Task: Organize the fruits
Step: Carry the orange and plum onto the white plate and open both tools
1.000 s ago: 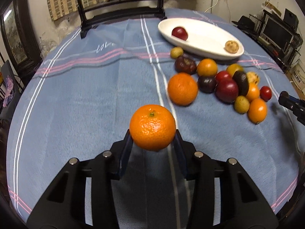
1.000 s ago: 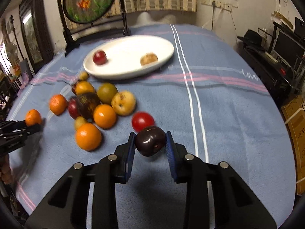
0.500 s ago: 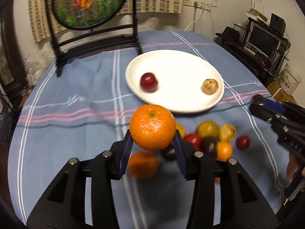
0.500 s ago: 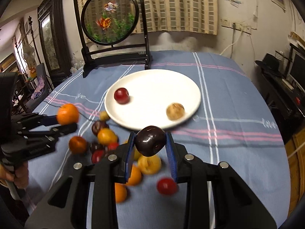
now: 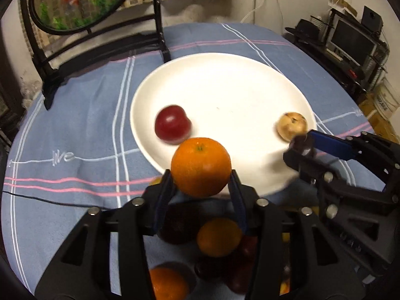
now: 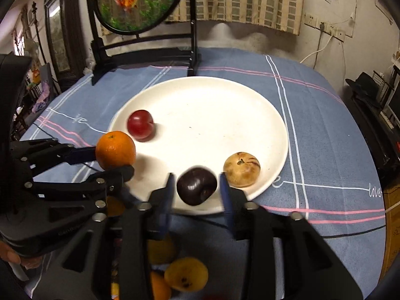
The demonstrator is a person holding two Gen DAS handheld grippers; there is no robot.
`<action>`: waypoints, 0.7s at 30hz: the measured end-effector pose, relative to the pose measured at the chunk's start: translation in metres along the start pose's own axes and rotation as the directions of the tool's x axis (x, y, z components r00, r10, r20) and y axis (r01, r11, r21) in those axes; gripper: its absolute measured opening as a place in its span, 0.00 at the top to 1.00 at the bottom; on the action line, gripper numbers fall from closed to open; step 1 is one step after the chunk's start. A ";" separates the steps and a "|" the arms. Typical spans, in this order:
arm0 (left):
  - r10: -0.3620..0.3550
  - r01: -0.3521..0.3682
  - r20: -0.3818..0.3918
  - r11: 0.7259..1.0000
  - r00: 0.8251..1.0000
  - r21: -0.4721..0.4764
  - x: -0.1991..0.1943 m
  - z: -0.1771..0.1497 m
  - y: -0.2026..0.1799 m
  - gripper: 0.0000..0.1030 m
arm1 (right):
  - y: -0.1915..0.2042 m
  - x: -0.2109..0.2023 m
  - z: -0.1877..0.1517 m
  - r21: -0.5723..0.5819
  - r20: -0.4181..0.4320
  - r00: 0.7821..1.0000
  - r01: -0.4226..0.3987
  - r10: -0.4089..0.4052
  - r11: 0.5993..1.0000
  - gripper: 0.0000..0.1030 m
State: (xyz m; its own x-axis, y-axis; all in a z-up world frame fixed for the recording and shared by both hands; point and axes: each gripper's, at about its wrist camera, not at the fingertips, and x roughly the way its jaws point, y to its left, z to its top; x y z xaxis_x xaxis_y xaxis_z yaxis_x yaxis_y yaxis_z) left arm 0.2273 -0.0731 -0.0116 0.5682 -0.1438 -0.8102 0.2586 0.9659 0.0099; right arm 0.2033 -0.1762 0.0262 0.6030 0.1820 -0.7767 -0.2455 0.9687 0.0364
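Both tools loaded, both at the near rim of the white plate (image 6: 275,115).

Left tool (image 5: 201,187): pinching an orange (image 5: 201,166), one finger on each side. In its own view the orange sits lower centre, overlapping the plate's near-left edge, just below-right of the red plum (image 5: 172,124) already on the plate. Whether it is above the plate or only at the rim, can't tell.

Right tool (image 6: 196,188): jaws look slightly spread, with thin gaps either side of the dark plum (image 6: 196,185). The frame is blurred, so I can't tell if it's still gripped or just let go. The plum is bottom centre of the right view, over the plate's near edge, just left of the tan fruit (image 6: 241,169) lying there.

Key relation: open plate surface lies straight ahead, up-frame, of both tools. The middle is bare; the two fruits flank it. The right tool is nearer to a drop. My read: the left needs a short push forward, steering right of the red plum.

Loose fruit pile (image 5: 216,237) on the blue tabletop (image 5: 75,130), under both tools.
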 end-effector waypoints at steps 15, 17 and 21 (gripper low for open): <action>0.015 -0.014 0.085 1.000 0.996 -0.008 -0.048 -0.020 0.006 0.37 | -0.018 -0.053 -0.032 0.107 0.074 0.997 -0.016 0.008 0.994 0.35; 0.019 -0.018 0.091 1.000 0.996 -0.014 -0.056 -0.030 0.008 0.35 | -0.019 -0.063 -0.043 0.126 0.110 0.994 0.000 -0.014 0.992 0.30; 0.033 -0.032 0.099 0.999 0.995 -0.011 -0.069 -0.050 0.011 0.30 | -0.015 -0.076 -0.055 0.105 0.106 0.994 0.014 -0.025 0.994 0.30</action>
State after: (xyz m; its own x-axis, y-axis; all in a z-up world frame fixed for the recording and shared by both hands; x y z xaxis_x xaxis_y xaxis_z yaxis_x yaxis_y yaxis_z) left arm 0.1520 -0.0422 0.0156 0.6511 -0.1321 -0.7474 0.2317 0.9723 0.0300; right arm 0.1193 -0.2134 0.0495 0.6863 0.1743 -0.7061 -0.1558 0.9836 0.0914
